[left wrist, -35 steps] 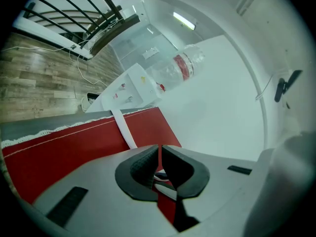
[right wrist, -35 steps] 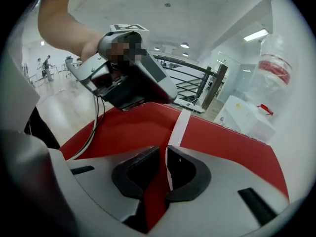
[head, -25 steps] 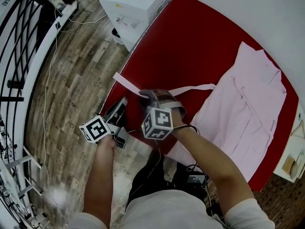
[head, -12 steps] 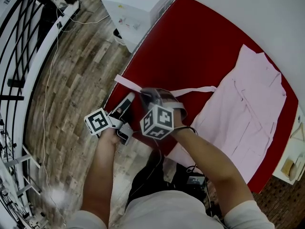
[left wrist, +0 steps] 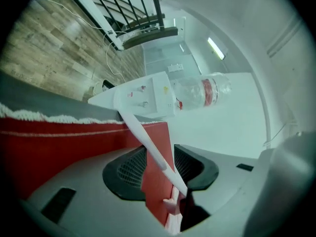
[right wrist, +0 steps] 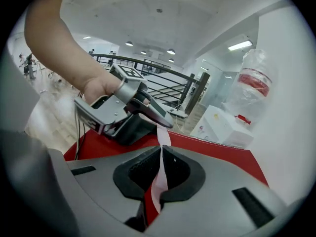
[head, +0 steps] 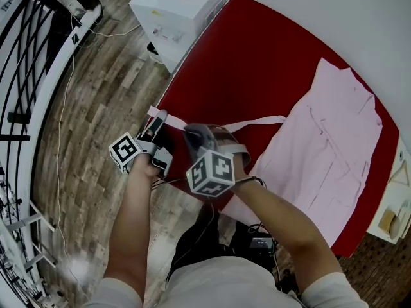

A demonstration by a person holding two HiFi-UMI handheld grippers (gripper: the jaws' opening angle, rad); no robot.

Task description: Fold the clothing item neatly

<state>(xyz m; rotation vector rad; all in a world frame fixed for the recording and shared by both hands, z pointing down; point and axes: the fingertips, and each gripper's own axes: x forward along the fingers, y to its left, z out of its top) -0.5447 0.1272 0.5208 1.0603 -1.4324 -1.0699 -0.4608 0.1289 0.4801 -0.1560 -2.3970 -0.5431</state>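
Observation:
A pale pink garment (head: 327,153) lies spread on the red table (head: 257,56). Its long thin strap (head: 257,120) stretches left towards the table's edge. My right gripper (head: 192,132) is shut on the strap, which is pinched between its pads (right wrist: 159,174); those jaws closed a moment ago. My left gripper (head: 157,117) sits just left of it at the strap's free end. Its jaws have just been opening and stand apart (left wrist: 160,169). The strap (left wrist: 143,135) runs slantwise through the gap, and neither pad presses it.
A white box (head: 180,5) stands off the table's far left corner, with a clear plastic bottle (left wrist: 202,93) by it. A black railing (head: 32,76) and a loose cable cross the wooden floor at left. A small side table (head: 395,217) stands at the right edge.
My left gripper has moved up along the table edge to the strap's end, rolled, and spread its jaws. The right gripper has closed on the strap and lifted it slightly.

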